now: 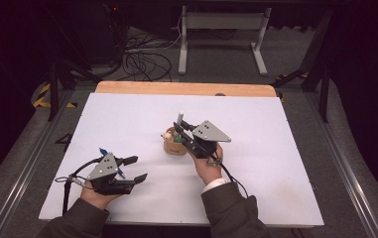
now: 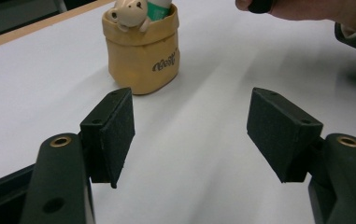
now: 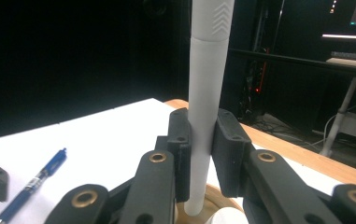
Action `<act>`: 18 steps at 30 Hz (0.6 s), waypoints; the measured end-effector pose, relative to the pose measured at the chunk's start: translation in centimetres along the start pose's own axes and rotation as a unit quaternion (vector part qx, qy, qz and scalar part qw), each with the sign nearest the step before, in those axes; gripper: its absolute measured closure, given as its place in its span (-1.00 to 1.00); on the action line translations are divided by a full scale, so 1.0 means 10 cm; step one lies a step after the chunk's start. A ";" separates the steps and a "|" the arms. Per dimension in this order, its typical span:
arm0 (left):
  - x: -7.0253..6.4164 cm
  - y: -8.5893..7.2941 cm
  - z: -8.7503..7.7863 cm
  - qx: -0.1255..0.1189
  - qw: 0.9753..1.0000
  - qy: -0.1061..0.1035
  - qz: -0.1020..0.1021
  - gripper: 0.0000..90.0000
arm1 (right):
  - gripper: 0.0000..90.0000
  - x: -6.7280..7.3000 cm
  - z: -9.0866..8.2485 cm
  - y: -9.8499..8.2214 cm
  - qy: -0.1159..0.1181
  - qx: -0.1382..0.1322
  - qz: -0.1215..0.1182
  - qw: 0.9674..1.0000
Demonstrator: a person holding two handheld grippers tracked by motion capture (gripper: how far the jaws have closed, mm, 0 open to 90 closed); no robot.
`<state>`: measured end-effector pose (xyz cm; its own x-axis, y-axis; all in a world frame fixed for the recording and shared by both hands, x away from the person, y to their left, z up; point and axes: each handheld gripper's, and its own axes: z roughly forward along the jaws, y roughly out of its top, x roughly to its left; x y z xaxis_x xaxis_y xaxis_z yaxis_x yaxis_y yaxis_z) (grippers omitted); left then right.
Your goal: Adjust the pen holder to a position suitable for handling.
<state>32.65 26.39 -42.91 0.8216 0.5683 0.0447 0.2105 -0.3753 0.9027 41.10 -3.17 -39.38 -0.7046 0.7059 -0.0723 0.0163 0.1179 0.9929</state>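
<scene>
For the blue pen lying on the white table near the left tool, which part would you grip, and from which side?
Grip the blue pen at mid-barrel, coming from above with the open left tool and its jaws set across the pen's length. It lies flat on the white table, so only its long sides are free to pinch, and the middle should keep it balanced. The tool's body partly hides it in the high view.

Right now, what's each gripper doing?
Left gripper: open, empty.
Right gripper: shut on the white cylindrical pen over the tan sack-shaped holder.
</scene>
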 end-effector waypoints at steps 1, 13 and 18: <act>0.01 0.00 -0.01 -0.002 1.000 0.002 -0.002 -0.27 | 0.75 0.00 0.02 -0.01 -0.001 0.003 0.000 1.000; 0.03 -0.02 -0.02 -0.003 1.000 0.016 -0.018 -0.26 | 0.74 -0.03 0.11 -0.07 -0.005 0.023 -0.003 1.000; 0.03 -0.02 -0.02 -0.003 1.000 0.017 -0.019 -0.26 | 0.74 -0.02 0.12 -0.08 -0.003 0.026 -0.007 1.000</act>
<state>32.76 26.76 -42.99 0.7943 0.6071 0.0241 0.2387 -0.3484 0.9064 42.08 -2.63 -40.26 -0.7002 0.7086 -0.0872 0.0429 0.1637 0.9856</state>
